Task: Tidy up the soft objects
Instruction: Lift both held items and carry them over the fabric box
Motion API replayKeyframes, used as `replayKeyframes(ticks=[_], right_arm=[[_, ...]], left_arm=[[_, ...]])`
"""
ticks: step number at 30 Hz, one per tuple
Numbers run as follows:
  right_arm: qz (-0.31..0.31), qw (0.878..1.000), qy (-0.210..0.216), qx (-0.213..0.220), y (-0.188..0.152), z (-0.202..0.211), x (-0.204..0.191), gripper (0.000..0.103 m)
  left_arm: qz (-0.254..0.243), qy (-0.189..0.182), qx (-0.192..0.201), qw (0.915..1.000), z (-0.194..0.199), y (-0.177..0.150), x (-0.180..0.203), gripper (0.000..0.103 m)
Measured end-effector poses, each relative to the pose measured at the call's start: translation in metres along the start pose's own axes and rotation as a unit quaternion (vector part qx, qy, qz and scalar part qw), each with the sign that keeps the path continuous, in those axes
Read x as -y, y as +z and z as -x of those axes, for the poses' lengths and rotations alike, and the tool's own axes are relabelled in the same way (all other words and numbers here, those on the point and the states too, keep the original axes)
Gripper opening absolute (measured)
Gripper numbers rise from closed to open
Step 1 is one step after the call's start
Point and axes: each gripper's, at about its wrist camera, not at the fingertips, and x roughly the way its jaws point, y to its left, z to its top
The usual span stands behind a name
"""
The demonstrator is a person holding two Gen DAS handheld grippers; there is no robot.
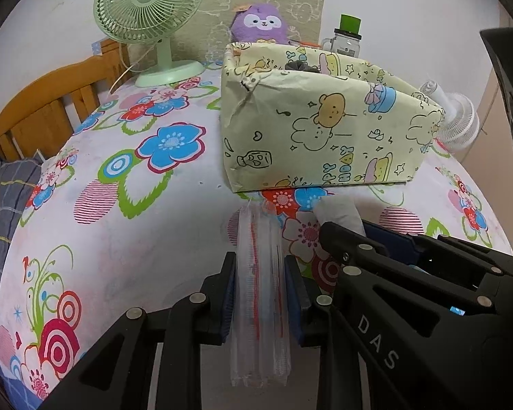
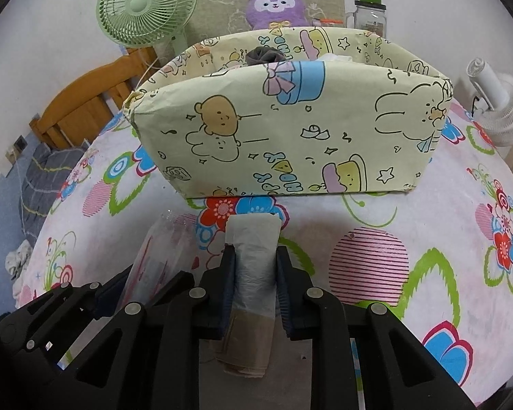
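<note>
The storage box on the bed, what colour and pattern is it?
The box is pale yellow with cartoon bears, bunnies and cakes; clearest in the right wrist view.

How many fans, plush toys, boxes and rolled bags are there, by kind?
Fans: 2, green fan, white fan
Plush toys: 1, purple plush
Boxes: 1, paper-covered box
Rolled bags: 2, clear roll, white roll
Total: 6

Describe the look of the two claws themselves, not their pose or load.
Both are alike. The left claw and right claw are matte black plastic, built of angular linkage bars with cut-out windows and round silver pivot pins. Each finger ends in a dark blue ribbed pad. White letters "DAS" mark the right claw's body. No cables, hands or sleeves show.
</note>
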Motion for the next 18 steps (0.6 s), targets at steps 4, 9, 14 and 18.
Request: replayKeyframes(ticks=[4, 9, 14, 18], right_arm=[[0.001, 1.0, 0.002, 0.008, 0.0, 0.005, 0.005, 0.025], [0.001, 1.0, 0.002, 0.024, 0.0, 0.016, 0.014, 0.025], [0.001, 0.999, 0.001, 0.04, 0.001, 0.027, 0.02, 0.025], [-0.001, 0.999, 0.001, 0.051, 0.002, 0.037, 0.025, 0.025]], left_arm=[[-0.001, 0.002, 0.008, 1.0, 0.003, 0.001, 0.006, 0.026], [-0.006, 0.002, 0.022, 0.9997, 0.009, 0.002, 0.017, 0.026], [-0.006, 0.002, 0.037, 0.9993, 0.017, 0.005, 0.026, 0.025], [-0.006, 0.002, 0.046, 0.9989, 0.023, 0.007, 0.033, 0.025]])
